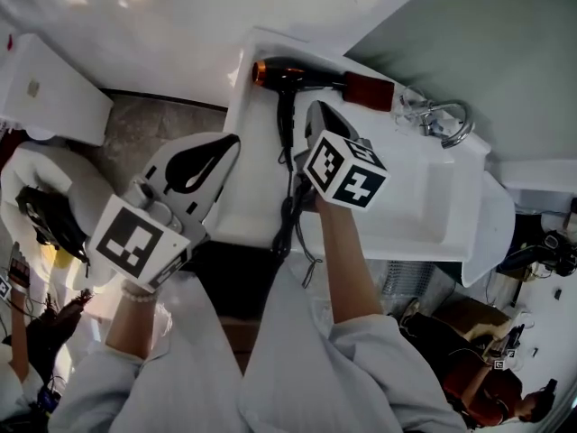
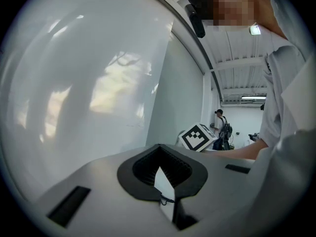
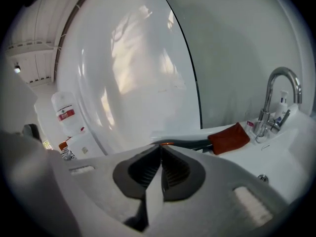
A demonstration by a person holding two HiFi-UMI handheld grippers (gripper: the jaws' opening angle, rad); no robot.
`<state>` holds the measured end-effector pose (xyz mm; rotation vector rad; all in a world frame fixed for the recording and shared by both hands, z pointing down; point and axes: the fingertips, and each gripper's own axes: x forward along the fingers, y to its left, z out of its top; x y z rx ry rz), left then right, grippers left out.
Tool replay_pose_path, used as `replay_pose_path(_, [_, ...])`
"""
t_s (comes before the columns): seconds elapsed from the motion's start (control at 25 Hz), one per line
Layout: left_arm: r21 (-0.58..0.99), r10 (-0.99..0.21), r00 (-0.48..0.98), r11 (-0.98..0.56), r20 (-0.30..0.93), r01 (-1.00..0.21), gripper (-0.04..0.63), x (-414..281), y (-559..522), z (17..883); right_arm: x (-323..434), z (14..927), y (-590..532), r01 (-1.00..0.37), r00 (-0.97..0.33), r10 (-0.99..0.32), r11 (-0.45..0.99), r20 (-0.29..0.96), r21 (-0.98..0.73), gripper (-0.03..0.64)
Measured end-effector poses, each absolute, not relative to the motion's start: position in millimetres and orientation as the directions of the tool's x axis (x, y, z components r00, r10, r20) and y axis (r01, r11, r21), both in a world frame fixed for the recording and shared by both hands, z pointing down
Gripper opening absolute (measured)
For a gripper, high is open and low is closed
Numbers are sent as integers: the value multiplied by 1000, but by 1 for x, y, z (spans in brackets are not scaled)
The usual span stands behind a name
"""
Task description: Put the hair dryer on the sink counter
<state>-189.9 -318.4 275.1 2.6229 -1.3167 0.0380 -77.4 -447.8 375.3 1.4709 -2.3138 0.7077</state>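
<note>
The black hair dryer (image 1: 290, 74) with an orange ring lies on the far edge of the white sink counter (image 1: 249, 188). Its handle points toward me and its cord (image 1: 287, 216) hangs over the front edge. A dark red piece (image 1: 369, 90) lies at its right end. My right gripper (image 1: 315, 108) hovers just right of the handle, shut and empty; in the right gripper view the dryer (image 3: 190, 143) lies beyond the closed tips (image 3: 160, 147). My left gripper (image 1: 231, 142) hangs left of the counter, shut with nothing in it (image 2: 159, 148).
A chrome faucet (image 1: 450, 122) stands at the back right of the basin (image 1: 424, 207), also seen in the right gripper view as the faucet (image 3: 275, 98). A white fixture (image 1: 43, 88) sits at far left. A curved white wall rises behind the counter. Equipment and cables lie on the floor at both sides.
</note>
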Motion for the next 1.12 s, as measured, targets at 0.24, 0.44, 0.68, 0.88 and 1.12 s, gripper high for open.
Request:
replay_pose_path(0.24, [176,-761,640,-619,107,-765,3,-188,-314,275,-78,351,-423,-902,-429,-789,346,440,-258,-2])
replay_pose_path(0.44, [178,-719,687,-666,106,-725,3,-178,-307,277,-72,340,-401,-912,-406,-815,336,413,-234,-2])
replay_pose_path(0.68, [167,-678,729,-711,95,-683,3,-163,-295,273,-61,326,-379,-918,-388,-836,314,388,-242,-2])
replay_pose_path(0.88, [171,-660,745,-727,95,-665,3,-145,-284,269,-40,322,-360,-921,-375,-841,288,390,-263,-2])
replay_pose_path(1.12, [166,-653,751,-733,100,-660,3,-120,-267,269,-8,318,-331,-918,-376,-846,282,379,-280,-2])
